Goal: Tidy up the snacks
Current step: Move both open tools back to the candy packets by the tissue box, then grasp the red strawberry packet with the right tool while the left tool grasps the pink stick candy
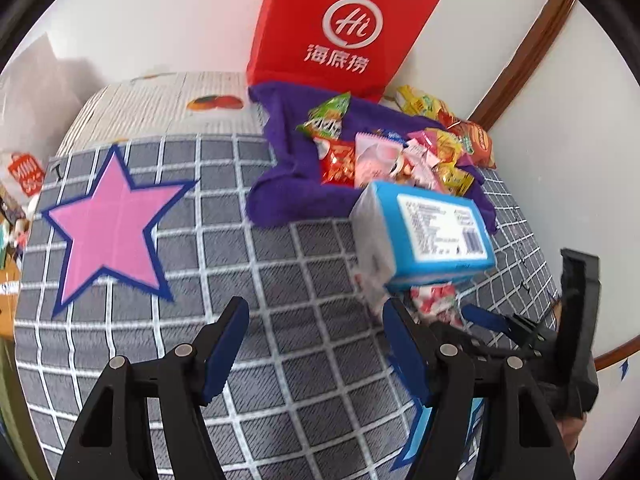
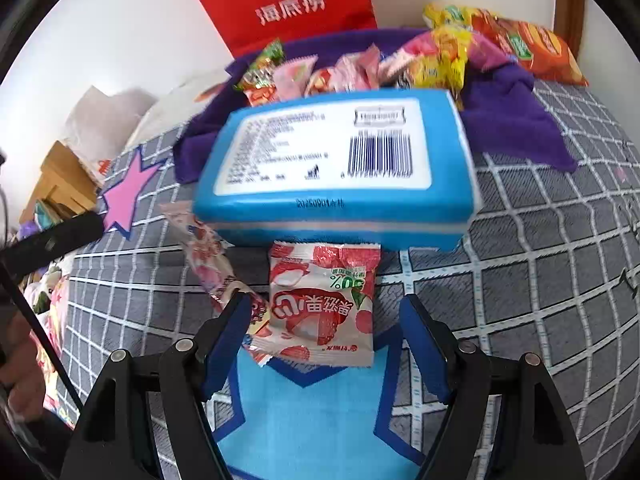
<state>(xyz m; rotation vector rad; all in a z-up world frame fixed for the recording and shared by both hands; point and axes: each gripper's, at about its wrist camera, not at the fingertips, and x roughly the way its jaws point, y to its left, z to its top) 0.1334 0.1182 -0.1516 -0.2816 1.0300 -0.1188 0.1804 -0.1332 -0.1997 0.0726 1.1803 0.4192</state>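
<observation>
My right gripper [image 2: 326, 336] stands open over a blue star patch [image 2: 308, 412]. A red-and-white fruit snack packet [image 2: 322, 304] lies flat between its fingers, and neither pad touches it. A second pink packet [image 2: 208, 256] lies slanted by the left fingertip. Just beyond them sits a blue box [image 2: 336, 168] with its white barcode label facing up. My left gripper [image 1: 316, 340] is open with only the checked cloth between its fingers. The blue box [image 1: 424, 236] lies off its right fingertip. Several snack packets [image 1: 400, 152] are heaped on a purple towel [image 1: 288, 184].
A pink star patch [image 1: 108, 228] marks the grey checked cover [image 1: 280, 300] on the left. A red paper bag [image 1: 340, 28] stands against the white wall behind the towel. More snack bags [image 2: 532, 44] lie at the back right. A person's hand [image 2: 20, 360] shows at the left edge.
</observation>
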